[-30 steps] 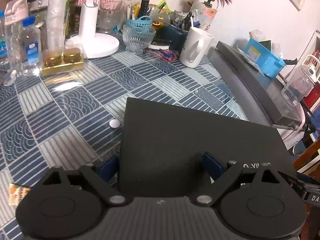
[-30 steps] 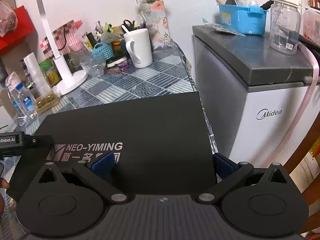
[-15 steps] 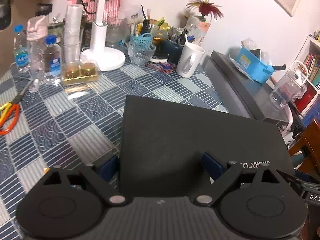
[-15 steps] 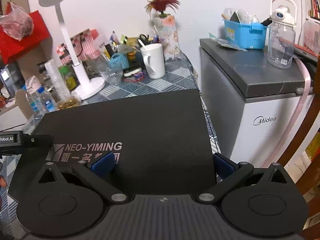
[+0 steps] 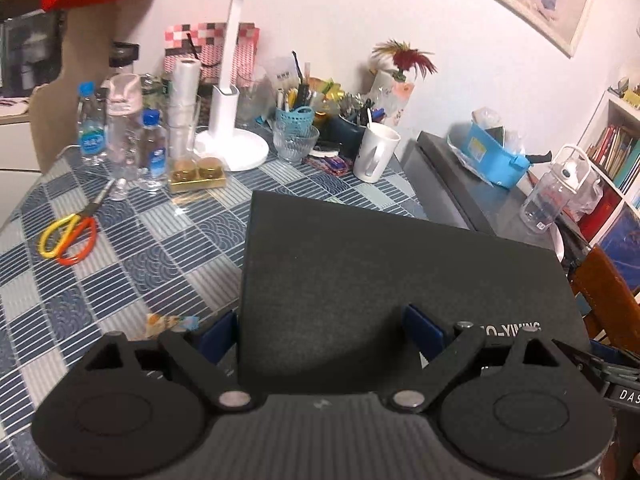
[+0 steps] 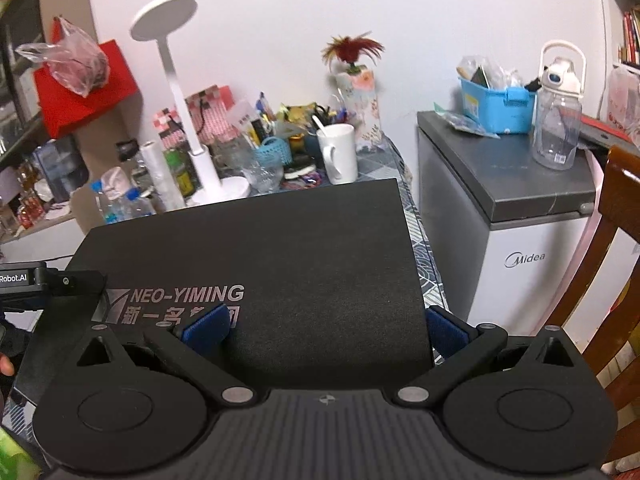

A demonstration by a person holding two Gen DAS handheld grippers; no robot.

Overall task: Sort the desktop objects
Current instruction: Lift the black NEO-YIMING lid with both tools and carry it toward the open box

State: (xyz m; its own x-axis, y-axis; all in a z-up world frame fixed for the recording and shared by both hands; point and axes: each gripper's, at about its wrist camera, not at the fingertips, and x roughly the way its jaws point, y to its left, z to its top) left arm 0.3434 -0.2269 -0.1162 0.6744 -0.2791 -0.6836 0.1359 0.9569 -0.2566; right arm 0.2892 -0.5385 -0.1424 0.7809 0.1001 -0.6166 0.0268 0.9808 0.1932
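Note:
A flat black box printed NEO-YIMING (image 5: 380,272) (image 6: 280,248) hangs above the blue patterned table (image 5: 120,264), held by both grippers. My left gripper (image 5: 320,338) is shut on the box's near left corner, one blue pad off the left edge and one on the top face. My right gripper (image 6: 326,326) is shut on the near right corner, one pad over the logo and one past the right edge. Part of the left gripper's body (image 6: 24,280) shows at the far left of the right wrist view.
Yellow-orange scissors (image 5: 68,236), water bottles (image 5: 152,156), a gold box (image 5: 196,174), a white lamp (image 5: 232,148), a glass bowl (image 5: 296,142) and a white mug (image 5: 374,154) crowd the table's far side. A grey Midea fridge (image 6: 520,208) and a wooden chair (image 6: 616,208) stand right.
Both grippers have risen with the black box, which now sits higher above the table. The scissors and more of the wall have come into view.

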